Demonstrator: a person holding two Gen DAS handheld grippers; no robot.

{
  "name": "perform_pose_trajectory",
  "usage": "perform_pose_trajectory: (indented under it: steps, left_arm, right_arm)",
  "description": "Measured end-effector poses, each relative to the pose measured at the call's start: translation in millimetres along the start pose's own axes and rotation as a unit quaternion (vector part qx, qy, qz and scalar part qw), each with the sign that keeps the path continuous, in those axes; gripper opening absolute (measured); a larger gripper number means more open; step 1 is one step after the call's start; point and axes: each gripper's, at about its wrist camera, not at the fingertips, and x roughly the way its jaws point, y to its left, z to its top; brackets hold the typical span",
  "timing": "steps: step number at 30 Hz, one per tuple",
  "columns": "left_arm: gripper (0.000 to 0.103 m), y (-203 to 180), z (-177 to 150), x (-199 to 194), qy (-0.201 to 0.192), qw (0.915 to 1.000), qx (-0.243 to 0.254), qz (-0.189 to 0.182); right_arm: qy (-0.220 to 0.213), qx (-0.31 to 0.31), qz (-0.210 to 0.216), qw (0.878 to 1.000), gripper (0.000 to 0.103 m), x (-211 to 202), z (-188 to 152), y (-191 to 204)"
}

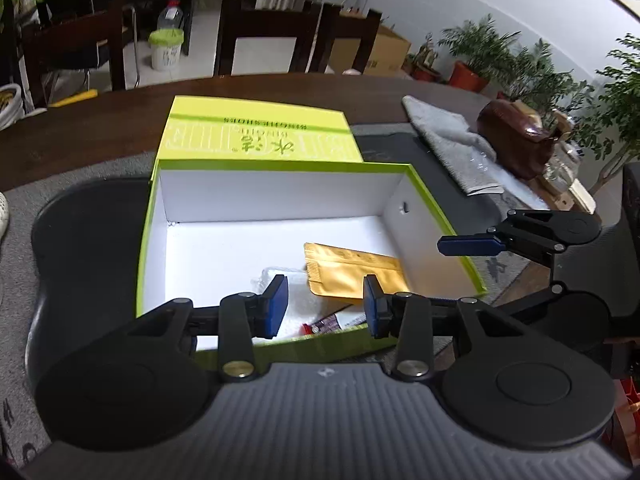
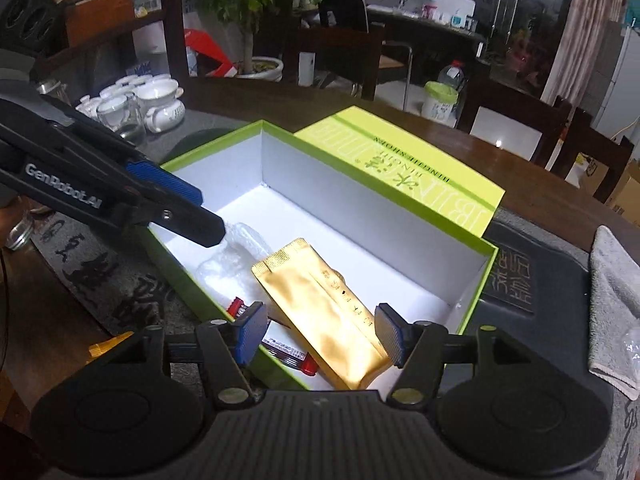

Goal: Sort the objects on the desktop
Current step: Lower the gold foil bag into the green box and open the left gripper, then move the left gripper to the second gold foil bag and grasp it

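An open lime-green box (image 1: 430, 196) with a white inside sits on a dark mat, its lid (image 1: 256, 128) lying flat behind it. In the box lie a gold pouch (image 1: 352, 276), a clear plastic bag (image 2: 236, 260) and a small red snack stick (image 2: 290, 354). My left gripper (image 1: 325, 306) hangs over the box's near edge, open with nothing between its pads. My right gripper (image 2: 320, 334) stands open astride the near end of the gold pouch (image 2: 324, 320), which rests on the box floor. The pads do not press on it. The left gripper (image 2: 208, 220) shows side-on above the plastic bag.
A grey towel (image 1: 448, 140) and a brown pot (image 1: 516, 140) lie on the table right of the box. White tea cups (image 2: 156, 100) and glasses stand at the far side in the right wrist view. Dark chairs (image 1: 272, 36) and potted plants surround the wooden table (image 1: 100, 128).
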Motion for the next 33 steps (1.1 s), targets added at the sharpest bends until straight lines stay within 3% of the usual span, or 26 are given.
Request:
perform_pose_trajectory:
  steps: [8, 15, 19, 25, 33]
  left_arm:
    - [0.041, -3, -33, -37, -0.016, 0.9998, 0.010, -0.004]
    - [0.046, 7, -71, -38, 0.011, 0.9998, -0.003, 0.015]
    - [0.049, 15, -90, -25, 0.039, 0.9984, -0.017, 0.038]
    - [0.049, 24, -103, -16, 0.057, 0.9969, -0.040, 0.037]
    - [0.055, 25, -109, -5, 0.070, 0.9961, -0.043, 0.033]
  right_arm:
    - [-0.038, -0.007, -0.002, 0.999, 0.067, -37, -17, 18]
    - [-0.042, -0.013, 0.015, 0.999, 0.077, -50, -45, 42]
    - [-0.027, -0.013, 0.037, 0.999, 0.081, -43, -64, 62]
    - [0.011, -0.016, 0.069, 0.997, 0.083, -20, -89, 88]
    - [0.039, -0.033, 0.075, 0.996, 0.083, 2, -100, 104]
